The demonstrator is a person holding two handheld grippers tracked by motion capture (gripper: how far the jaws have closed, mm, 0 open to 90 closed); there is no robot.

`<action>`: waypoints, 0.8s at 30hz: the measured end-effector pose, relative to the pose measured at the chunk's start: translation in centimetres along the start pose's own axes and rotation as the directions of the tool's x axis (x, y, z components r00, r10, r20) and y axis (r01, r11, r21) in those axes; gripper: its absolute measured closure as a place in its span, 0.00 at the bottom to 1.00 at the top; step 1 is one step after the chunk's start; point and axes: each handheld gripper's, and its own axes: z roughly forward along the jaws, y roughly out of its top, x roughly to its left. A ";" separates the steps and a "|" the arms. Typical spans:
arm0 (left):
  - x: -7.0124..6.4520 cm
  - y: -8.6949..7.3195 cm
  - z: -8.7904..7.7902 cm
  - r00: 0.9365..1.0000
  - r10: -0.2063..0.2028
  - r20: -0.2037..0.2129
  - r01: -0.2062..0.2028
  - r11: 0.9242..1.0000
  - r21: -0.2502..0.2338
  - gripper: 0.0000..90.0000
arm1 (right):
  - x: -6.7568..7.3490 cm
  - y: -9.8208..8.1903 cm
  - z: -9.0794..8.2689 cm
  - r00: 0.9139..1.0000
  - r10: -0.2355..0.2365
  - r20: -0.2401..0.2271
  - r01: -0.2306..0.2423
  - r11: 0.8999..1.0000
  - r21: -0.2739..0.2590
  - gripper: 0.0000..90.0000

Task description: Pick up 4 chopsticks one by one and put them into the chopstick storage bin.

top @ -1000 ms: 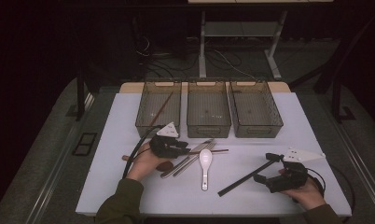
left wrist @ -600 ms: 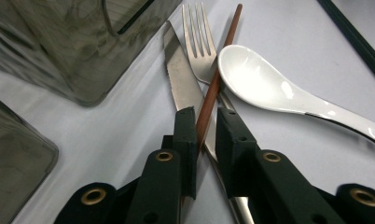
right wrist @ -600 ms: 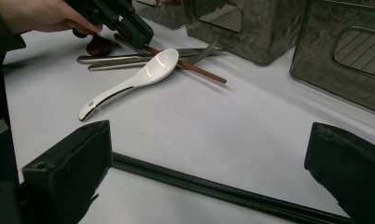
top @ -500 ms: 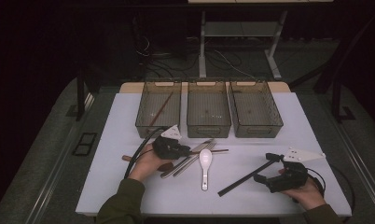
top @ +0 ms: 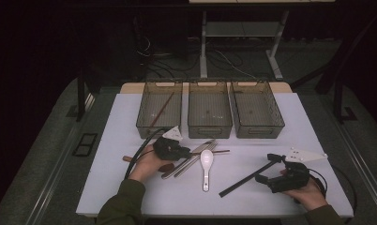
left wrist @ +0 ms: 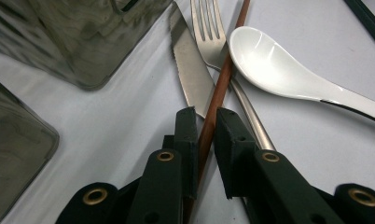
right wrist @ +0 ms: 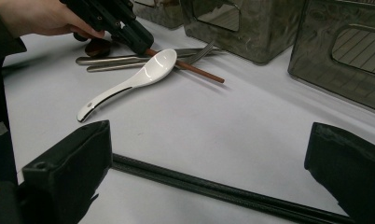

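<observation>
High view: the left gripper lies low over the cutlery cluster on the white table in front of three bins, while the right gripper rests near the table's right edge with a black chopstick reaching from it toward the white spoon. Left gripper view: the jaws stand narrowly parted with the brown chopstick running between them, the left pad touching it and a small gap at the right pad, the stick crossing over the knife and fork beside the spoon bowl. Right gripper view: the jaws are spread wide and grip nothing, the black chopstick lying on the table between them.
</observation>
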 end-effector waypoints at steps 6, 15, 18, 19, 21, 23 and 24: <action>0.1 0.0 0.0 1.000 0.007 0.002 -0.007 1.000 0.003 0.86 | 0.0 0.0 0.0 1.000 0.000 0.000 0.000 1.000 0.000 0.01; 0.0 0.0 -0.1 0.999 0.036 -0.004 -0.036 0.999 0.011 0.89 | 0.1 0.0 0.0 1.000 -0.001 -0.002 0.001 1.000 0.000 0.01; 0.0 0.0 0.0 0.999 0.040 0.008 -0.040 0.999 0.003 0.90 | 0.1 0.0 0.0 1.000 0.000 -0.002 0.000 1.000 -0.001 0.01; 0.0 0.0 0.0 0.999 0.044 0.010 -0.044 0.999 0.000 0.90 | 0.1 0.0 0.0 1.000 -0.002 -0.004 0.002 1.000 -0.001 0.01; 0.0 0.0 -0.1 0.998 0.062 0.016 -0.062 0.998 0.002 0.91 | 0.1 0.0 0.0 1.000 -0.004 -0.004 0.004 1.000 0.000 0.01; 0.0 -0.1 -0.1 0.998 0.064 0.023 -0.063 0.998 -0.010 0.91 | 0.1 0.0 0.0 1.000 -0.005 -0.004 0.005 1.000 0.000 0.01; 0.0 -0.1 -0.1 0.997 0.070 0.023 -0.069 0.998 -0.011 0.91 | 0.1 0.0 0.0 1.000 -0.004 -0.004 0.004 1.000 0.000 0.01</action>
